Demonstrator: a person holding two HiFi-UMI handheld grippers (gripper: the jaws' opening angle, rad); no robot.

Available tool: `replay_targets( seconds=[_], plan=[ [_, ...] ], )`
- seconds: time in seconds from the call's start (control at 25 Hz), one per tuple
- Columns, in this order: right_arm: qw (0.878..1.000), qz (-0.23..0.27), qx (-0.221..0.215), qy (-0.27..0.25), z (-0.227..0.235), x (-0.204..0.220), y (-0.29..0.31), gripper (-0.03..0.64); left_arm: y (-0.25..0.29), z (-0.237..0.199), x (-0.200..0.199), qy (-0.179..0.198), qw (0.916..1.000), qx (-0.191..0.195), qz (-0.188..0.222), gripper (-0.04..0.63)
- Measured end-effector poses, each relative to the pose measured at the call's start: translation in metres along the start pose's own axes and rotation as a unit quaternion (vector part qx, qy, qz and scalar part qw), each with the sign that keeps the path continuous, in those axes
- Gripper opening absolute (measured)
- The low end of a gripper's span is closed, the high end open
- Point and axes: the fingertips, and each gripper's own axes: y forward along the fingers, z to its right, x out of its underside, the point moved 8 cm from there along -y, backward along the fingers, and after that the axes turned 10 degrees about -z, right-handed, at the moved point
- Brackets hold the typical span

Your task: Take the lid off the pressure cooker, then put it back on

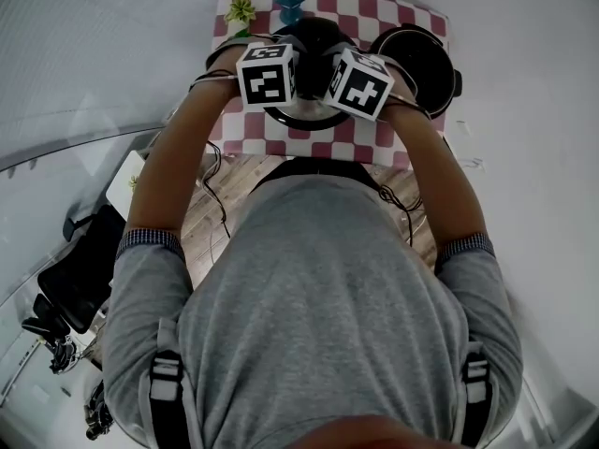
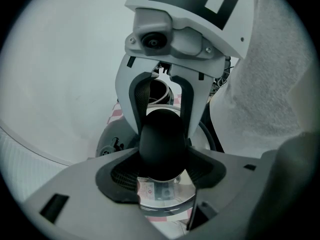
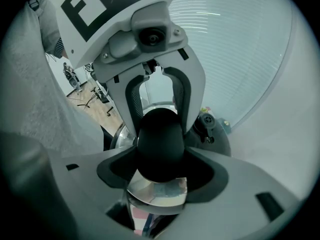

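At the far left of the head view I see one yellow-green flower ornament (image 1: 241,9) on the far corner of the one checked cloth (image 1: 245,137). One small blue ornament (image 1: 288,2) stands just beside it.

My left gripper (image 2: 162,173) comes next. Its pads are closed against the black knob (image 2: 161,143) from one side. My right gripper (image 3: 161,170) pinches the same knob from the opposite side, so the two grippers face each other nose to nose.

There is one knob, in the middle of the one lid (image 1: 301,120), whose shiny top shows just under both sets of jaws. The lid is off the pot (image 1: 449,68) and over the cloth, just left of the pot and apart from it. I cannot tell whether it rests on the cloth or hangs above it. The one pot stands open at the cloth's far right corner.

I judge the lid stiff and fairly heavy. It looks like metal, and a dark part on its far side carries a small valve, so it may tip away from me. The knob is smooth and rounded, likely slippery. I want both pairs of pads low on its waist, squeezing evenly, and the lid kept level when I carry it right to the pot's rim.
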Motion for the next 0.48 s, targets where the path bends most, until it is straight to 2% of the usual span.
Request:
replay_targets(
  seconds=[0.48],
  plan=[
    [1.000, -0.015, -0.020, -0.011, -0.021, -0.007, 0.045, 0.291, 0.035, 0.025, 0.031, -0.026, 0.9996, 0.011, 0.000, 0.299]
  ],
)
